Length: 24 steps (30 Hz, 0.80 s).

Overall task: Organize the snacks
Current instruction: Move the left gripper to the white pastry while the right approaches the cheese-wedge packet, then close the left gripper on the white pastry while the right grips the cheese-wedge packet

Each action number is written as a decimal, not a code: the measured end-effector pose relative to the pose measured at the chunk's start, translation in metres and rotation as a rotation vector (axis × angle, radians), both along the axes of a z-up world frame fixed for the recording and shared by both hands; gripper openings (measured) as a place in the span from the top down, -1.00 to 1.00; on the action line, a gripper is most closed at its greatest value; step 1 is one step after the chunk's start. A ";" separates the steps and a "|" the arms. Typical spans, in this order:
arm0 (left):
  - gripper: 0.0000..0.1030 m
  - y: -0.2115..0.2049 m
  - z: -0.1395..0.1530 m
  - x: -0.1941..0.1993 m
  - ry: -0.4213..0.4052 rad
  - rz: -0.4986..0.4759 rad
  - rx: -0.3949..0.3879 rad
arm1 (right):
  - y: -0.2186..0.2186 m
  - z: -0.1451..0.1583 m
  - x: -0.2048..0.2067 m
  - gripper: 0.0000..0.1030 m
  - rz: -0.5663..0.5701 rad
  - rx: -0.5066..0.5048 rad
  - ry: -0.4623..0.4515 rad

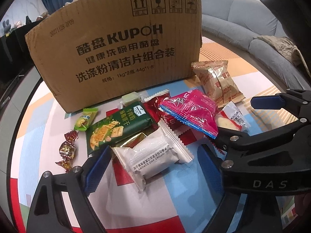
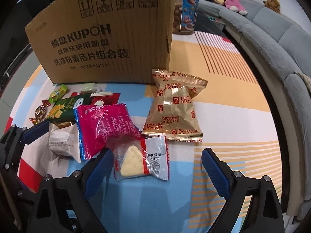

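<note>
Between right gripper [image 2: 157, 167] fingers, apart: triangle-biscuit pkt [image 2: 141, 158].

- A cardboard box [image 1: 116, 44] is seen standing upright behind the snacks, printed side facing forward.
- A white packet [image 1: 153, 155] is found lying flat at the front of the pile.
- A pink packet [image 2: 105, 124] is propped, tilted, over its neighbours.
- A gold biscuit bag [image 2: 176, 108] is laid just beside the box's corner.
- A clear wrapper with a triangular biscuit [image 2: 141, 158] is spotted lying flat in front.
- A green cracker packet [image 1: 116, 128] is partly covered; wrapped candies [image 1: 68, 149] are scattered at the left.
</note>
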<state>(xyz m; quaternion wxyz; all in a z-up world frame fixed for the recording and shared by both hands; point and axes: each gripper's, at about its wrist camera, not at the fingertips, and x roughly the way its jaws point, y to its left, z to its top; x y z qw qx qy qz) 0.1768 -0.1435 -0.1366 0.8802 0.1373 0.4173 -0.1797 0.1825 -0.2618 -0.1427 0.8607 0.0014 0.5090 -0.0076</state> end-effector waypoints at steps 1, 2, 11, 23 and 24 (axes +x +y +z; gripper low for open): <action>-0.76 -0.001 0.000 0.001 0.001 0.000 -0.002 | 0.000 -0.001 0.002 -0.81 0.004 0.004 0.010; -0.75 -0.002 -0.001 0.001 0.002 0.000 -0.004 | -0.001 -0.002 0.004 -0.81 0.007 0.007 0.019; -0.54 0.002 -0.004 0.002 0.003 -0.012 -0.031 | 0.000 -0.010 0.027 -0.62 0.038 0.009 0.047; -0.36 0.016 -0.001 -0.015 -0.007 -0.014 -0.044 | 0.008 -0.003 0.012 -0.25 0.052 0.001 0.042; -0.35 0.018 -0.001 -0.015 -0.008 -0.013 -0.044 | 0.010 -0.003 0.011 -0.19 0.053 0.001 0.041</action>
